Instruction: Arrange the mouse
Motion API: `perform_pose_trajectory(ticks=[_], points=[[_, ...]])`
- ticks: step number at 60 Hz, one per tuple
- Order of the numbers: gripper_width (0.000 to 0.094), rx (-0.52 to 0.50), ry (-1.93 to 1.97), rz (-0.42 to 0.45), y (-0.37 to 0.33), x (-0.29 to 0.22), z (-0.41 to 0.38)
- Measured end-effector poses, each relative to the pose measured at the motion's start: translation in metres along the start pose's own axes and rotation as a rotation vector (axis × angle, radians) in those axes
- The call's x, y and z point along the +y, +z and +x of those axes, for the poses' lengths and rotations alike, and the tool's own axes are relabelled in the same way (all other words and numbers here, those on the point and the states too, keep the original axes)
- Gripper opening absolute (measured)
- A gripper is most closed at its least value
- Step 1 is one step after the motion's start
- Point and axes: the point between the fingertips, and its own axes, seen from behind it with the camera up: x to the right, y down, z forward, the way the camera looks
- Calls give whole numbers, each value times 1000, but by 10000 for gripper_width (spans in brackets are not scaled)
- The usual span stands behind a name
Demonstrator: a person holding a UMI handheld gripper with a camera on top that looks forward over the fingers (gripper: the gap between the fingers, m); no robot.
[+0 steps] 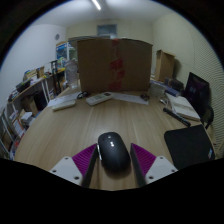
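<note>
The gripper (113, 165) is hovering low over the desk (70, 135) at bottom centre, fingers spread wide, the mouse (112, 151) lying between them ungripped.

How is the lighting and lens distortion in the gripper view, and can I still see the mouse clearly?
Gripper view: strong fisheye bend, with the table edges and walls curving; a ceiling strip light glares overhead; the wood looks evenly lit. The black mouse stands sharp between the open gripper fingers, a gap at each side, with a faint sheen on top. The cardboard box beyond looks softer.
</note>
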Motion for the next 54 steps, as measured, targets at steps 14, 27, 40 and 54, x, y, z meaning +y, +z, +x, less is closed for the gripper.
perform_pose_trajectory(ticks=[14,27,40,54], points=[[415,113,41,-107,0,5,-2],[368,144,92,-147,-27,-10,-23],[366,122,23,144,-115,-164,3],[363,269,-32,245,-140,-192,195]])
